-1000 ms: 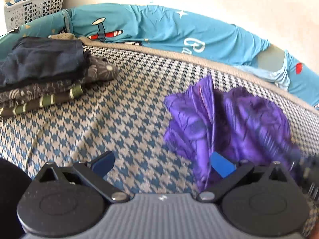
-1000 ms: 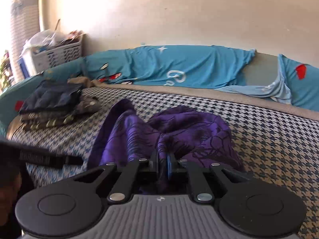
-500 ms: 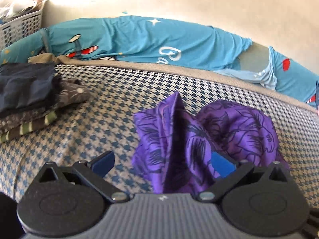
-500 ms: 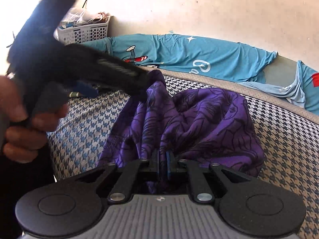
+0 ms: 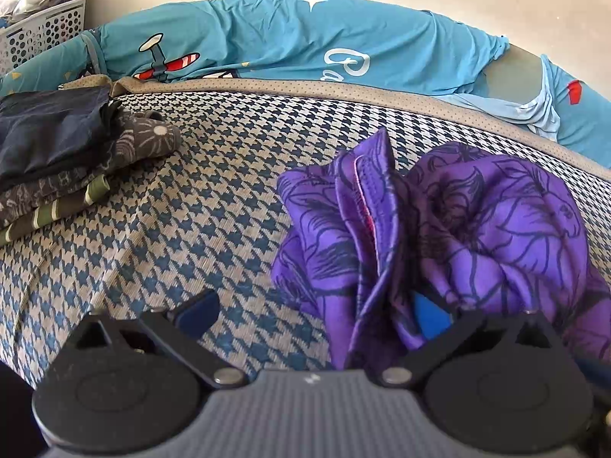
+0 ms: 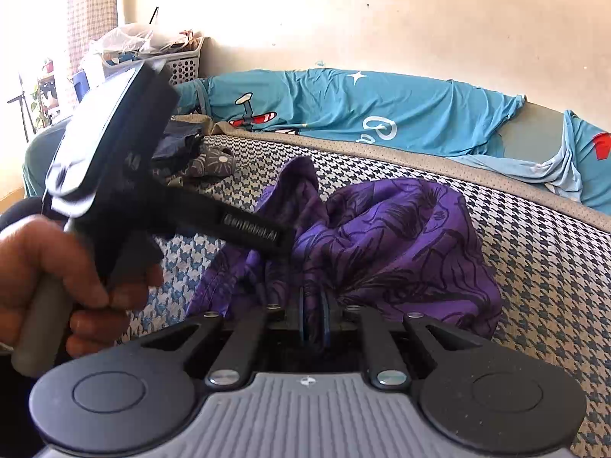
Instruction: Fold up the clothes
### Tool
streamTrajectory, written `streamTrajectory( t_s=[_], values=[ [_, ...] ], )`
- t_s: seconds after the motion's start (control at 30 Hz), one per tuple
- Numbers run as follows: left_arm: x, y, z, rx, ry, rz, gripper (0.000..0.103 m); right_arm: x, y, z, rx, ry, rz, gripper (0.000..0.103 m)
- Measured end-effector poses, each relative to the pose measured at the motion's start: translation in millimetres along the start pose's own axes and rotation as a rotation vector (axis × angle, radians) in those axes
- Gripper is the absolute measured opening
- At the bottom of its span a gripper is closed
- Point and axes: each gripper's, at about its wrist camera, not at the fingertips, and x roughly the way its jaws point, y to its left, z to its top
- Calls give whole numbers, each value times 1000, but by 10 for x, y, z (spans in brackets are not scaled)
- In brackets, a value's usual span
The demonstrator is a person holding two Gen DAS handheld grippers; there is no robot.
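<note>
Purple floral garment (image 5: pixel 477 229) bunched on bed (image 5: pixel 214 206), unfolded. Right gripper (image 6: pixel 314 315): fingers pinch fold, just starting to part. Left gripper (image 5: pixel 317 313): fingers wide apart, astride raised ridge. Step: regrasp. Next: left clamps edge, then spread. Clear room left; folded stack (image 5: pixel 57 160) far-left, pillows (image 5: pixel 305 45) behind.

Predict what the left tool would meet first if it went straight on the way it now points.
Probably the purple garment: its folds already lie between the open left tool fingers, with the houndstooth bed cover just beneath. Depth is unclear.
</note>
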Motion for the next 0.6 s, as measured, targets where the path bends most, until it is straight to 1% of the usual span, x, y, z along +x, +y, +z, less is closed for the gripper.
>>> streamTrajectory(
  t_s=[0.07,0.23,0.27,0.33,0.4,0.47,0.57,0.6],
  values=[
    [7,52,-32,-12,5,-16,103,-18,-34,19,15,-6,6,14],
    [58,186,-76,-74,26,-63,103,-65,-156,77,72,-35,-7,27],
    [63,193,-83,-77,25,-68,103,-72,-183,87,86,-41,-9,28],
    [72,200,-93,-77,23,-74,103,-71,-238,104,113,-49,-18,35],
    [76,206,-100,-78,23,-80,103,-60,-286,122,135,-56,-34,40],
    [80,214,-102,-81,23,-87,103,-59,-339,147,163,-67,-43,42],
    [86,235,-111,-91,23,-101,103,-72,-456,200,230,-107,-59,47],
    [89,242,-115,-94,22,-106,103,-75,-499,222,251,-119,-70,52]
  ],
)
